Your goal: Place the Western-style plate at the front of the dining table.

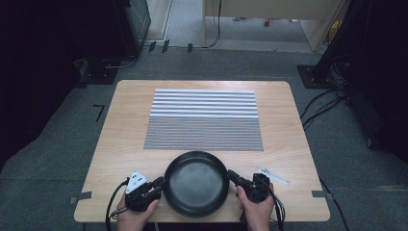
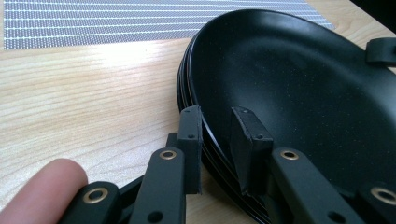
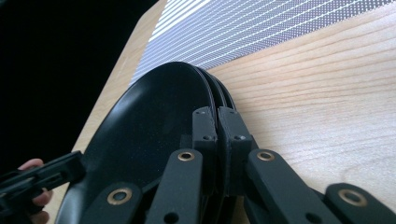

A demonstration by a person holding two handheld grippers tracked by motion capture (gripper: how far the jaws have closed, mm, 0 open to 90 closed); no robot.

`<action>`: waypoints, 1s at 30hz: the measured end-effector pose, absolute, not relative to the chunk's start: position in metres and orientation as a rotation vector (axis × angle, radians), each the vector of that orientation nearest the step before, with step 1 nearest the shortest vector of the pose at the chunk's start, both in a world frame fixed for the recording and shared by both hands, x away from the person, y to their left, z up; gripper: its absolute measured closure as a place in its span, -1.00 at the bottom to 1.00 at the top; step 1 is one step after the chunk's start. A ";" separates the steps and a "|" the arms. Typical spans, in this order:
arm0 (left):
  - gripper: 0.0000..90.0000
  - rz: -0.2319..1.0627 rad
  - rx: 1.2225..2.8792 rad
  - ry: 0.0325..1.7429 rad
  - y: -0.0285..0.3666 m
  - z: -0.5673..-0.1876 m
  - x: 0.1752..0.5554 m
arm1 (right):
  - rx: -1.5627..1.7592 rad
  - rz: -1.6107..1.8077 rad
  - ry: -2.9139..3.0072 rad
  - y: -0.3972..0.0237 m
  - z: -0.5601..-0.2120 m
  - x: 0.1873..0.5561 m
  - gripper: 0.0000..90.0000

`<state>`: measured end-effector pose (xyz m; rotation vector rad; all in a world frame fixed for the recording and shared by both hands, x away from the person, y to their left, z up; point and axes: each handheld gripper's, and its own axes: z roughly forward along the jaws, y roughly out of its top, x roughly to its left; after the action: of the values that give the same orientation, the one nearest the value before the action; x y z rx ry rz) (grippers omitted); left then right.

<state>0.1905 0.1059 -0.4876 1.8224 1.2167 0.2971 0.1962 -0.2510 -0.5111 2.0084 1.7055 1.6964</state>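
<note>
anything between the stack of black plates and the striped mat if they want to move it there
Nothing visible does. The black plates sit at the table's near edge, and only bare wood lies between them and the striped mat. The white strip lies off to the right, out of the path.

My left gripper [image 2: 217, 135] sat at the near rim of the stack of black plates [image 2: 299, 93], one jaw outside the rim, the other inside over the top plate, gap between them, not clamped. Stack rested on the wooden table [image 2: 84, 102]. Striped mat [image 2: 116, 21] lay beyond. My fingertip [image 2: 44, 186] showed bottom left. Other gripper's jaw tip [image 2: 380, 50] at the far rim.
</note>
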 end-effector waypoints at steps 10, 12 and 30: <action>0.53 0.249 1.836 1.221 0.108 -0.490 0.190 | 2.012 1.701 1.714 -0.253 -0.510 0.189 0.88; 0.55 0.248 1.833 1.224 0.108 -0.489 0.190 | 2.013 1.705 1.709 -0.253 -0.512 0.186 0.87; 0.59 0.236 1.804 1.261 0.109 -0.490 0.191 | 2.066 1.762 1.648 -0.254 -0.514 0.185 0.91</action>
<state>0.1909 0.1085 -0.4903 1.8040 1.2608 0.2356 0.1854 -0.2535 -0.5136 2.0661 1.6478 1.7620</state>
